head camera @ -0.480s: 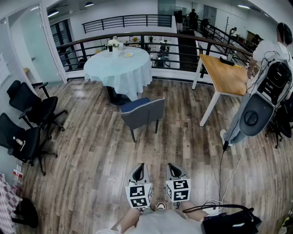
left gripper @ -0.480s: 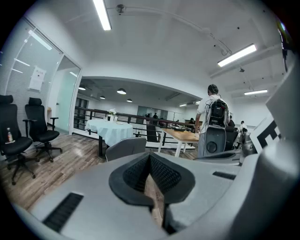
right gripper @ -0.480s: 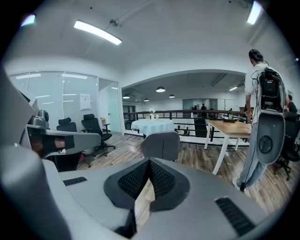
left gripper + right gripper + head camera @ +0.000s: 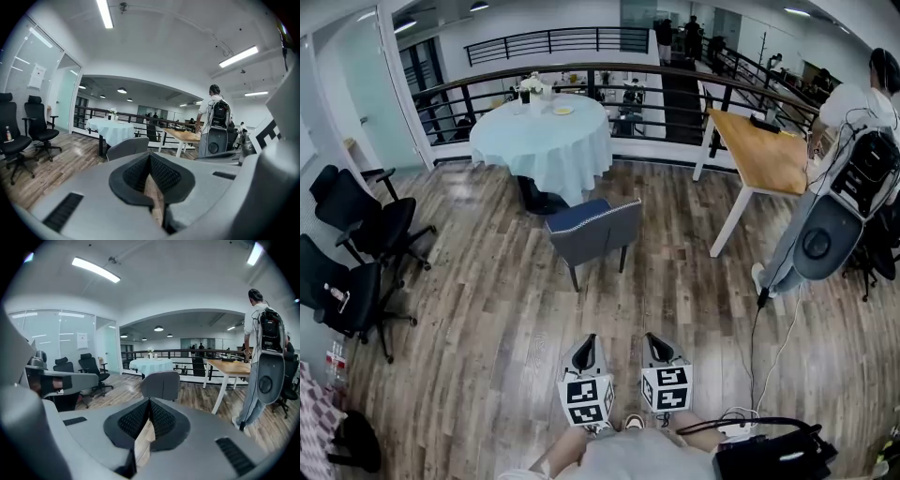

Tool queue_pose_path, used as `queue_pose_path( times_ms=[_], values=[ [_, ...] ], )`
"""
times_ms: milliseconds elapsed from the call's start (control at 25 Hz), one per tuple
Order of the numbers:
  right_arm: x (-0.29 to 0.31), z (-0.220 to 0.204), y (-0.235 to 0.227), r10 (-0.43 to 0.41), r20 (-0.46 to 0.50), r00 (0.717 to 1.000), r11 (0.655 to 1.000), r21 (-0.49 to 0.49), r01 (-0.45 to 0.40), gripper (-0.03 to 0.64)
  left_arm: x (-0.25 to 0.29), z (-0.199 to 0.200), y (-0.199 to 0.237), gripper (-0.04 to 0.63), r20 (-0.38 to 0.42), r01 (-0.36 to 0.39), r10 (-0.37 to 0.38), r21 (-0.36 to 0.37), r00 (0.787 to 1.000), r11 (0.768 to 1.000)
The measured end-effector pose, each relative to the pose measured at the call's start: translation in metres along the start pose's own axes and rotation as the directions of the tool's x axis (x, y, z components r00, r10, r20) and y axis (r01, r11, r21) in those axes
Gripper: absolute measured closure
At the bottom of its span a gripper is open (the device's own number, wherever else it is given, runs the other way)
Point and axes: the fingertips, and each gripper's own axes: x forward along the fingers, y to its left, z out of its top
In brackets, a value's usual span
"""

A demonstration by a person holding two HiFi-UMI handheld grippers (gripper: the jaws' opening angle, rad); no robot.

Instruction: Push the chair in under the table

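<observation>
A grey chair (image 4: 592,234) with a blue seat stands on the wood floor, its back toward me, a short way out from the round table (image 4: 542,139) with a pale blue cloth. The chair (image 4: 127,148) also shows ahead in the left gripper view, and the chair (image 4: 161,385) stands centred in the right gripper view. My left gripper (image 4: 586,341) and right gripper (image 4: 653,339) are side by side near the bottom of the head view, well short of the chair. Both are shut with nothing between their jaws.
Two black office chairs (image 4: 356,253) stand at the left. A wooden table (image 4: 764,155) is at the right, with a person (image 4: 853,187) carrying a backpack device beside it. A railing (image 4: 609,80) runs behind the round table. A cable (image 4: 769,375) lies on the floor at my right.
</observation>
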Motion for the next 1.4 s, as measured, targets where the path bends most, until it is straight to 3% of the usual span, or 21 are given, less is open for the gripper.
queue_pose_path(
  times_ms=[640,1400],
  values=[
    [0.029,-0.017,-0.004,-0.053,-0.066,0.996,0.998,0.034,0.055,0.600,0.025,-0.013,0.030,0.592,-0.052,0.026,-0.025,0.015,0.998,1.000],
    [0.134,0.040,-0.063,0.042,-0.074,0.996,0.999,-0.013,-0.043,0.600,0.137,0.027,0.041,0.592,-0.041,-0.072,0.072,0.013,0.997,0.997]
  ],
)
